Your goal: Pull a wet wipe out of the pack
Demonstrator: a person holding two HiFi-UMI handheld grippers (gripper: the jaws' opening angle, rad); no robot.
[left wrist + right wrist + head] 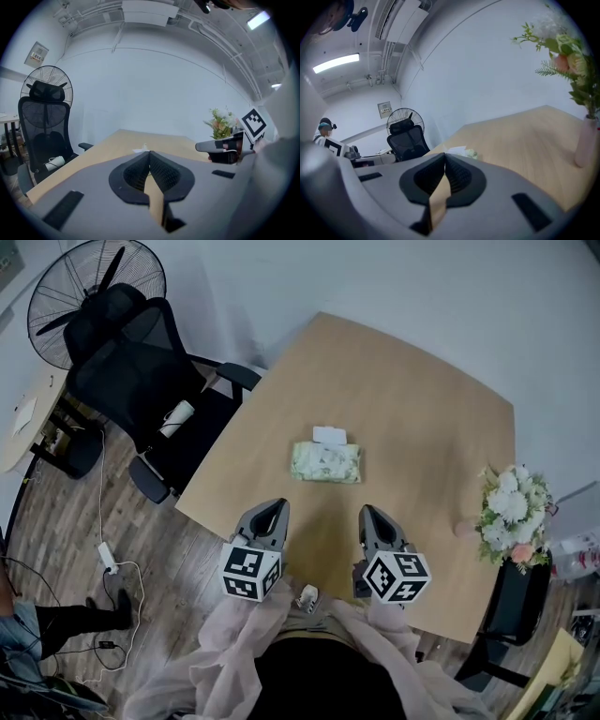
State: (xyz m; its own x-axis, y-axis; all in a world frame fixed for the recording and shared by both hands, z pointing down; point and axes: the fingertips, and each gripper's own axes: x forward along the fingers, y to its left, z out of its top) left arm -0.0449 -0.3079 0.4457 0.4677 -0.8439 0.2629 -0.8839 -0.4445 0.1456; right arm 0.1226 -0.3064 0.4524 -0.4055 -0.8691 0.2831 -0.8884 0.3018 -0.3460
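Observation:
A pale green wet wipe pack [325,463] lies flat near the middle of the wooden table [412,409], with a white wipe tip [329,435] sticking up at its far edge. My left gripper [276,506] hovers over the table's near edge, short of the pack and to its left, jaws shut and empty. My right gripper [368,513] is beside it, short of the pack and to its right, also shut on nothing. In the left gripper view the wipe tip [140,149] peeks just beyond the closed jaws [149,153]. The right gripper view shows the pack [461,152] past its closed jaws [444,155].
A vase of white and pink flowers [511,512] stands at the table's right edge. A black office chair [141,381] holding a white cup [175,418] sits left of the table, with a floor fan [89,287] behind it. Cables and a power strip [108,559] lie on the floor.

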